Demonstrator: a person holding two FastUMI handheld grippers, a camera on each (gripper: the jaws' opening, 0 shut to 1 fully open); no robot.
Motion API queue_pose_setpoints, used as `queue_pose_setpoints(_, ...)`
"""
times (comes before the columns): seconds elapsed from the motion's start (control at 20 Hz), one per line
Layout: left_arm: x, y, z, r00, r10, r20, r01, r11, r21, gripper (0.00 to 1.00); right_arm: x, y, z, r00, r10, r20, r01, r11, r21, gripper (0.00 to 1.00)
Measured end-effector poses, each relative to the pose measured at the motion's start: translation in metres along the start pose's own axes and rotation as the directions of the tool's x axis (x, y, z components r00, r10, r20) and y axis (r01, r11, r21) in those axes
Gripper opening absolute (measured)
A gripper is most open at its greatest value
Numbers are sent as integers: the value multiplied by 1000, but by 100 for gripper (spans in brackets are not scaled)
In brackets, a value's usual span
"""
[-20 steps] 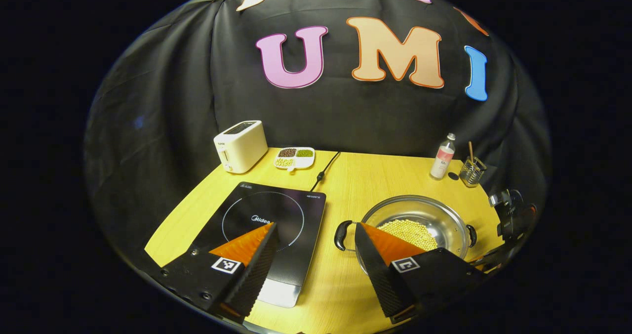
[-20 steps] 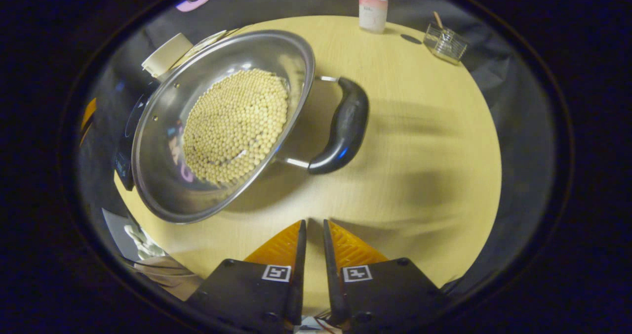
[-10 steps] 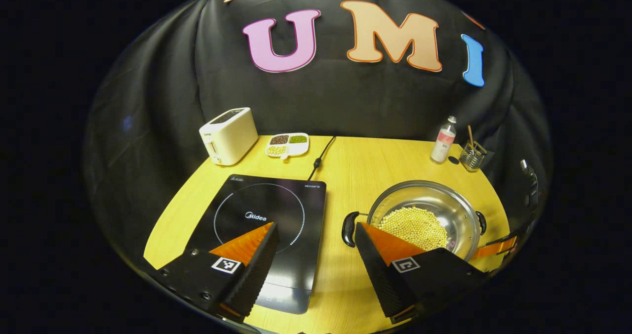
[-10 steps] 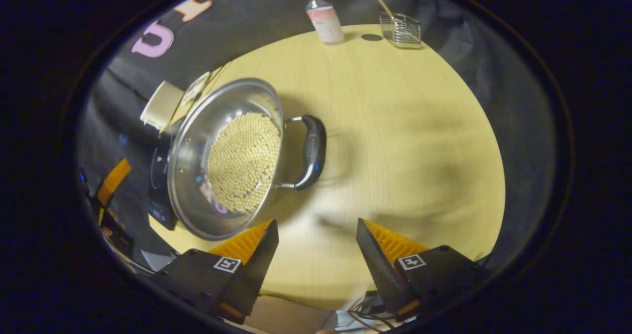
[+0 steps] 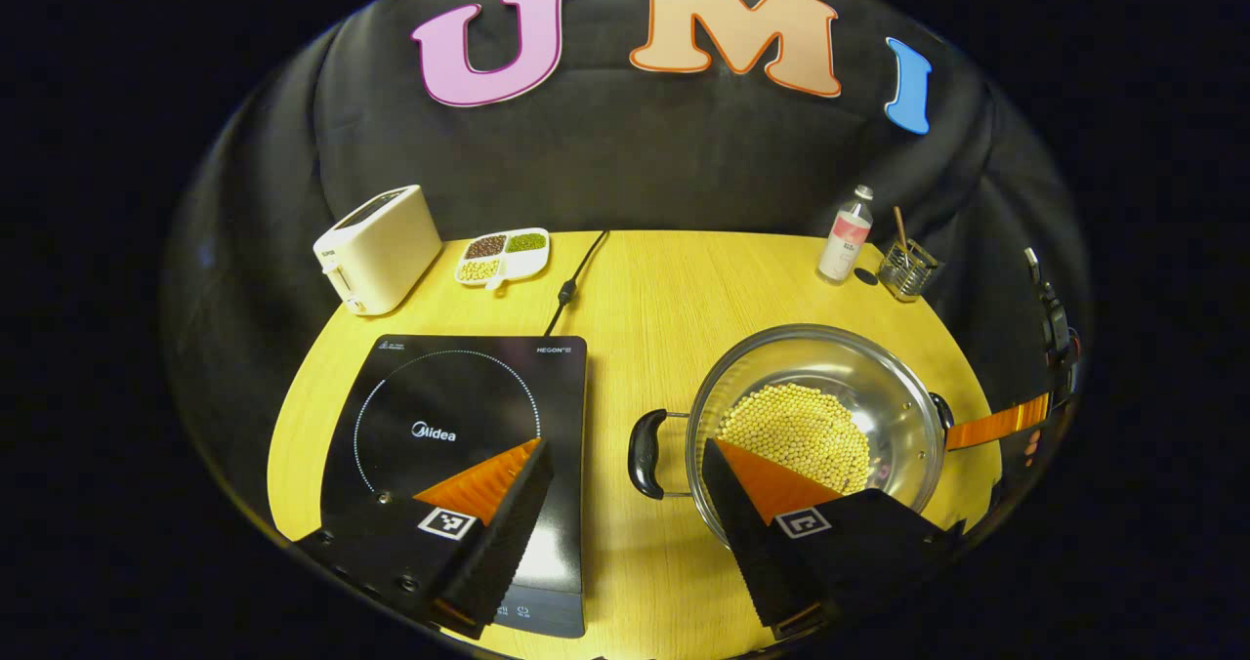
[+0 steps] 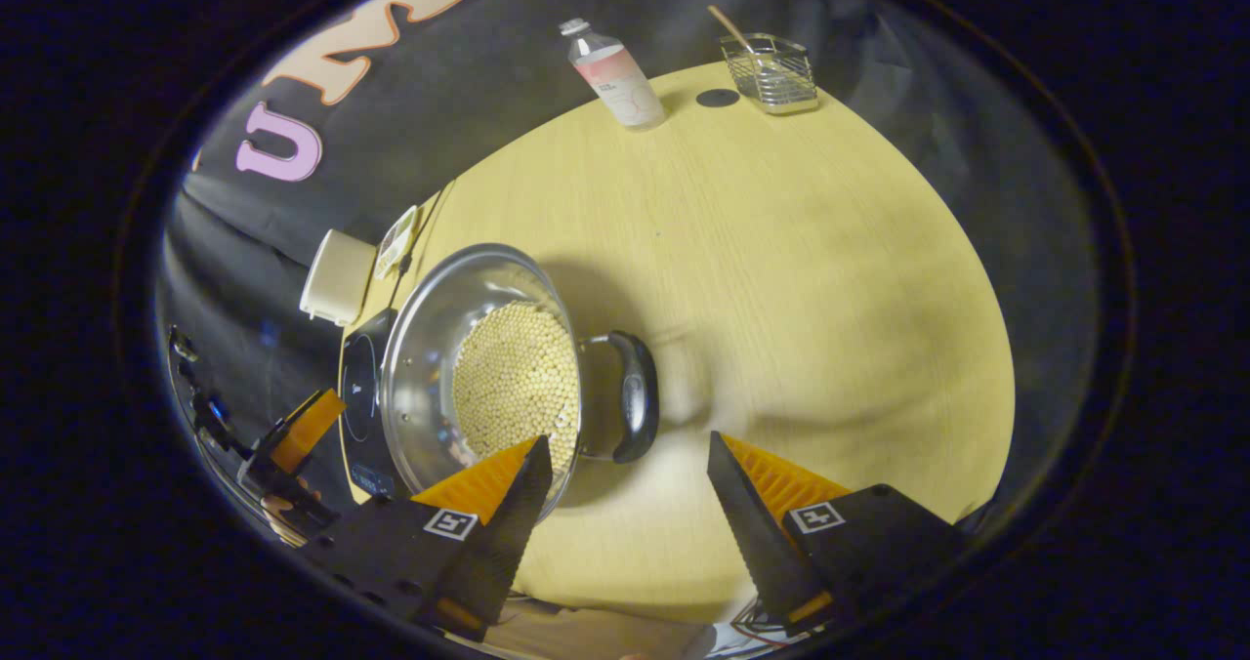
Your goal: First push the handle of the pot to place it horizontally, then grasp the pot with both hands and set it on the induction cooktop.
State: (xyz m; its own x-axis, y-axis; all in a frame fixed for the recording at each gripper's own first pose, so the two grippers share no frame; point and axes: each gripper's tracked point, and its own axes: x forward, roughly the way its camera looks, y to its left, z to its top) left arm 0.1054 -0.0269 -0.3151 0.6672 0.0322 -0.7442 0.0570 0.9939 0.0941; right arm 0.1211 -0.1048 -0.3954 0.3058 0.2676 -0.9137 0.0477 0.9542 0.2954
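The left gripper (image 5: pixel 620 465) is held spread wide above the tabletop's (image 5: pixel 664 289) near edge, nothing pinched; the right gripper (image 6: pixel 625 465) is likewise spread and empty. One pot (image 5: pixel 879 377) of beans, with two handles (image 5: pixel 645 453), is seen standing on the tabletop toward the right edge, beside one cooktop (image 5: pixel 459 406) toward the left edge. At the far edge one toaster (image 5: pixel 376 248), one dish (image 5: pixel 503 255), one bottle (image 5: pixel 845 235) and one wire basket (image 5: pixel 903 269) are counted.
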Motion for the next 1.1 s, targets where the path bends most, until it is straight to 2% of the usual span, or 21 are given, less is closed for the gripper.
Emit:
queue_pose_setpoints(0.1, 11, -4, -4, 999, -19, -28, 19, 1000, -2, 95, 9, 5, 7, 1000, 9, -6, -9, 1000, 20, 93)
queue_pose_setpoints(0.15, 16, -5, -7, 999, -24, -47, 24, 1000, -6, 95, 13, 7, 10, 1000, 18, -9, -17, 999, 30, 99)
queue_pose_setpoints(0.2, 22, -5, -11, 997, -31, -66, 30, 999, -11, 95, 16, 11, 12, 1000, 23, -11, -23, 999, 37, 93)
queue_pose_setpoints(0.25, 29, -7, -14, 996, -37, -85, 36, 999, -19, 95, 20, 12, 14, 1000, 27, -13, -26, 999, 41, 99)
queue_pose_setpoints(0.4, 42, -12, -22, 988, -63, -139, 56, 997, -51, 95, 31, 13, 12, 999, 30, -33, -28, 999, 44, 99)
queue_pose_setpoints(0.45, 47, -15, -26, 984, -79, -162, 69, 995, -67, 95, 33, 16, 12, 999, 38, -38, -37, 998, 41, 93)
queue_pose_setpoints(0.5, 51, -18, -27, 980, -94, -174, 81, 993, -80, 96, 36, 17, 11, 998, 39, -44, -38, 999, 35, 99)
queue_pose_setpoints(0.55, 54, -21, -31, 974, -115, -196, 97, 990, -97, 96, 38, 17, 10, 998, 37, -51, -36, 999, 29, 92)
queue_pose_setpoints(0.6, 56, -26, -33, 968, -135, -212, 112, 987, -119, 96, 40, 17, 11, 998, 33, -58, -32, 999, 21, 92)
queue_pose_setpoints(0.65, 59, -30, -33, 962, -153, -226, 123, 982, -144, 95, 36, 14, 9, 998, 30, -62, -29, 999, 14, 99)
queue_pose_setpoints(0.75, 66, -36, -37, 952, -183, -244, 138, 972, -189, 94, 38, 14, 6, 997, 33, -71, -33, 999, 6, 98)
queue_pose_setpoints(0.8, 68, -38, -37, 950, -190, -249, 141, 969, -205, 94, 43, 18, 5, 997, 35, -76, -35, 999, 4, 89)
queue_pose_setpoints(0.85, 71, -40, -38, 947, -197, -253, 143, 965, -218, 99, 44, 20, 5, 996, 39, -79, -39, 999, 2, 87)
queue_pose_setpoints(0.9, 72, -43, -38, 944, -206, -258, 147, 962, -230, 93, 45, 20, 5, 996, 42, -83, -42, 999, 3, 98)
queue_pose_setpoints(1.0, 75, -43, -41, 942, -199, -272, 137, 963, -232, 90, 47, 22, 7, 995, 48, -88, -48, 999, 5, 98)
queue_pose_setpoints(1.05, 76, -43, -42, 941, -194, -277, 131, 964, -229, 89, 48, 23, 6, 995, 50, -91, -50, 999, 5, 87)
queue_pose_setpoints(1.1, 76, -41, -43, 941, -190, -281, 127, 965, -228, 89, 49, 24, 6, 994, 54, -91, -54, 999, 2, 87)
